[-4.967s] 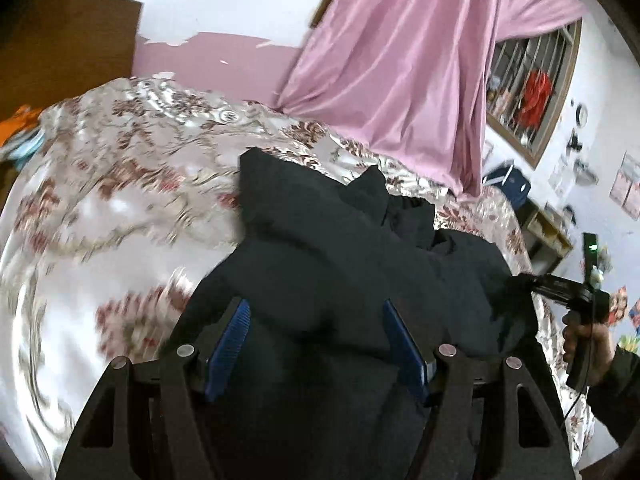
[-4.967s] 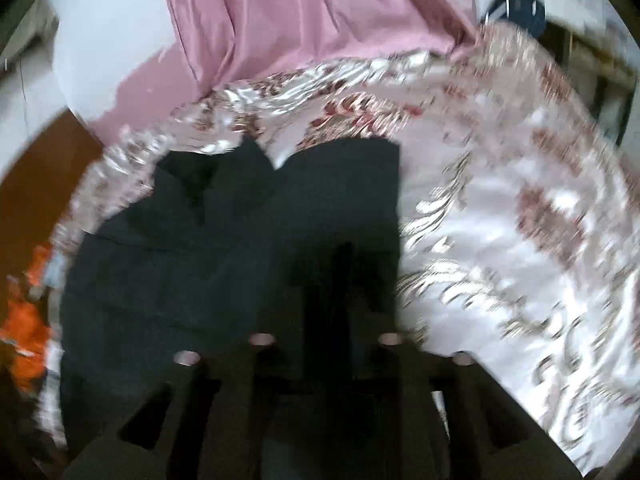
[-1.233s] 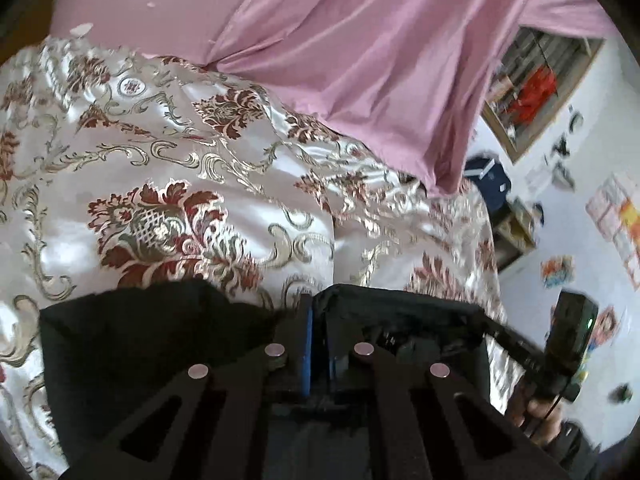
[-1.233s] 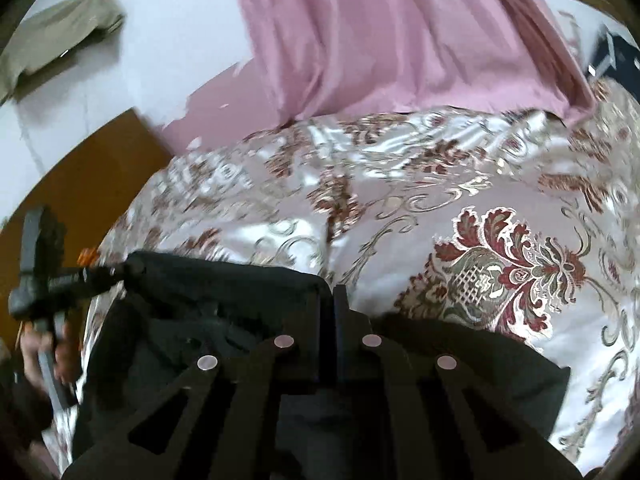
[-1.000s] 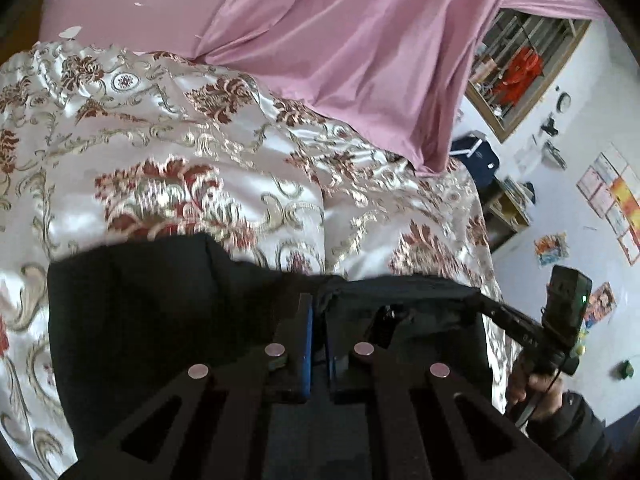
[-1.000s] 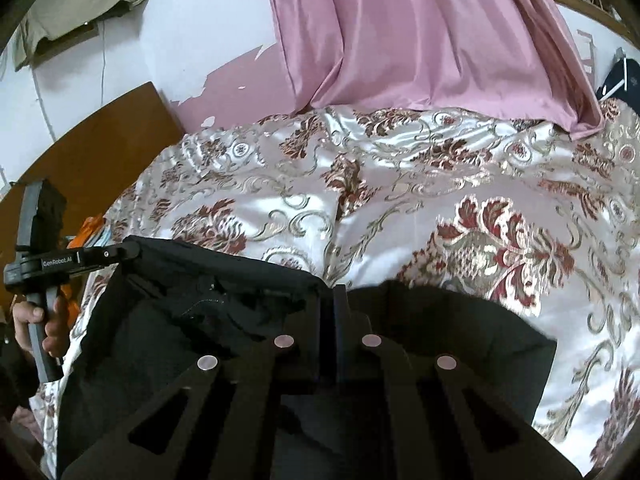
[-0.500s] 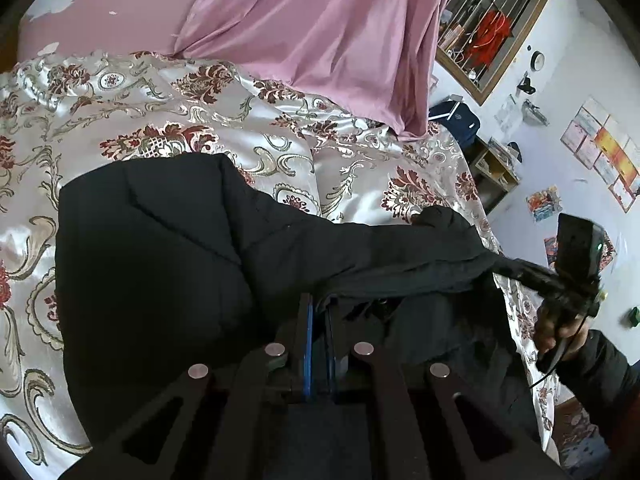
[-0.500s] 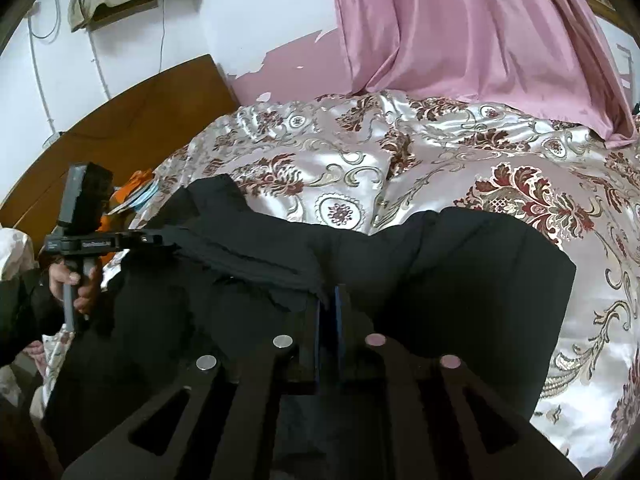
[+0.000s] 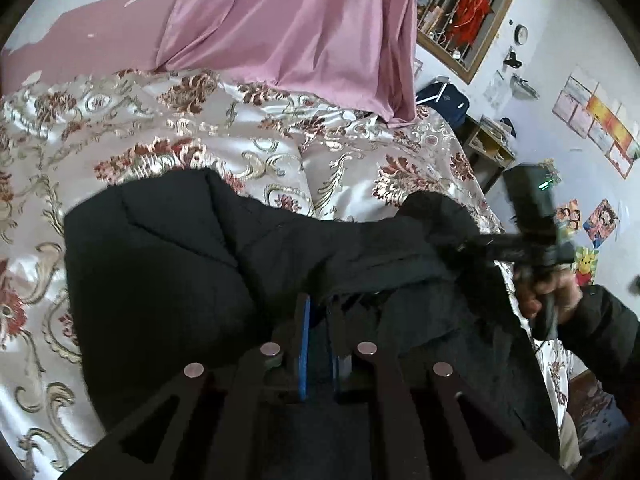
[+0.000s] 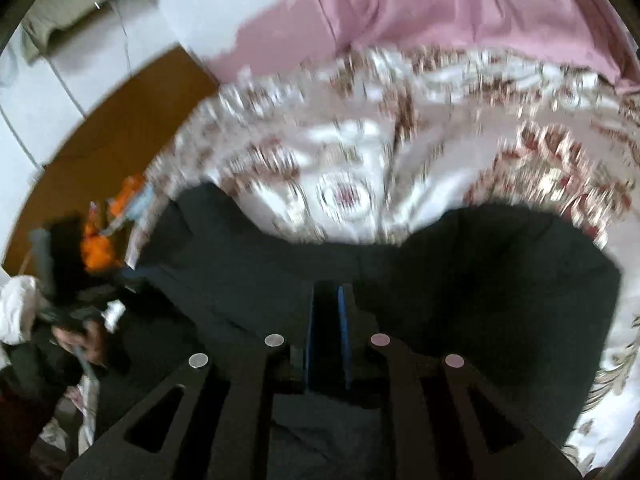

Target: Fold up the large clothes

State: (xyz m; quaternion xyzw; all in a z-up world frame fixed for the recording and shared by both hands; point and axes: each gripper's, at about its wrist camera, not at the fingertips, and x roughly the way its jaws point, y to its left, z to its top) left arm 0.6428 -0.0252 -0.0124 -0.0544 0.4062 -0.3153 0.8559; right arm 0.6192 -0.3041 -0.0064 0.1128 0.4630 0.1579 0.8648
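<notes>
1. Your left gripper (image 9: 319, 322) has its two blue-padded fingers drawn almost together, pinching a fold of the single large black padded garment (image 9: 168, 264) at its near edge.
2. Your right gripper (image 10: 327, 320) stands just as narrow, its fingers nearly closed with dark cloth between them; that view is blurred, so the hold itself is hard to make out there. In the left wrist view the same tool appears at the right with the garment's edge drawn up to its tip.
3. You have two grippers and one garment between them. The black cloth lies spread across the near half of the one shiny cream bedspread with red and gold flowers (image 9: 168, 128), its far edge dipping in the middle.
4. Beyond the bed hangs one pink satin curtain (image 9: 296, 24), its hem touching the bedspread.
5. One brown wooden headboard (image 10: 108, 152) rises at the bed's left side, with an orange cloth bundle (image 10: 100, 248) beside it.
</notes>
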